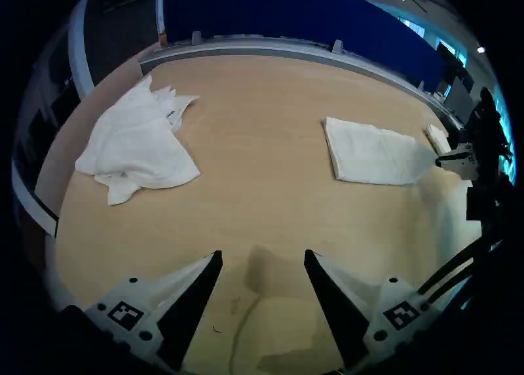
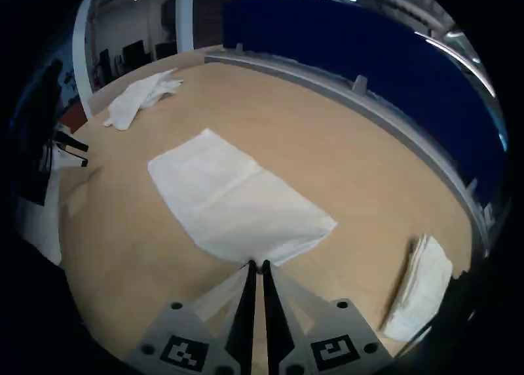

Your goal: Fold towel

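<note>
Three white cloths lie on the desk: one flat towel, one crumpled towel and one small folded stack. There are two tools. In the right gripper view the flat towel lies in the middle of the desk, its long axis running from far left to near right, with one crease across its middle and a corner pointing at the near edge. The right tool has its fingers drawn together on that near corner. The folded stack lies near right of it, apart from the towel, and the crumpled towel is well away at the far left. The left tool hangs over bare desk with its fingers spread apart, gripping nothing
</note>
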Action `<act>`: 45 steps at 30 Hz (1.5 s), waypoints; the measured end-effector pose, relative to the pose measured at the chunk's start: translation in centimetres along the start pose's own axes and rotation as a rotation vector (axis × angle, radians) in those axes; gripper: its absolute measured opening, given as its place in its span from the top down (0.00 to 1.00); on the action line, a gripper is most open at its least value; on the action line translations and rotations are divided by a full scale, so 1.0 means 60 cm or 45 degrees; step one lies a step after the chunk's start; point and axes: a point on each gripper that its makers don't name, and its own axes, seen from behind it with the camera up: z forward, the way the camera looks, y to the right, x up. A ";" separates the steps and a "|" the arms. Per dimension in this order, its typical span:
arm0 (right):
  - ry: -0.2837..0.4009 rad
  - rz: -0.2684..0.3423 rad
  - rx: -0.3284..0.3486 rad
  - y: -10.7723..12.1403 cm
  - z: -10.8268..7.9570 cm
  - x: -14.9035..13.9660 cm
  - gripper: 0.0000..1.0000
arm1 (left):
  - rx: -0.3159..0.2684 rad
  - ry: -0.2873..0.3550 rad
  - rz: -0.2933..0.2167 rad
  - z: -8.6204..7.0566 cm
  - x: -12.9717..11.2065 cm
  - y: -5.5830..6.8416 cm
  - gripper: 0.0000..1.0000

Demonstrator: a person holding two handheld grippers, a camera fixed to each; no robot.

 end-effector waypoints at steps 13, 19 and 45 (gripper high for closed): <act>0.115 -0.093 0.028 -0.026 -0.008 0.126 0.93 | -0.007 0.028 -0.033 -0.012 0.003 -0.006 0.07; 0.102 -0.121 0.040 -0.037 0.002 0.132 0.93 | -0.019 0.046 -0.047 -0.016 0.006 -0.004 0.07; 0.088 -0.347 0.289 -0.217 0.122 0.230 0.93 | -0.017 0.111 -0.172 -0.045 0.005 -0.015 0.07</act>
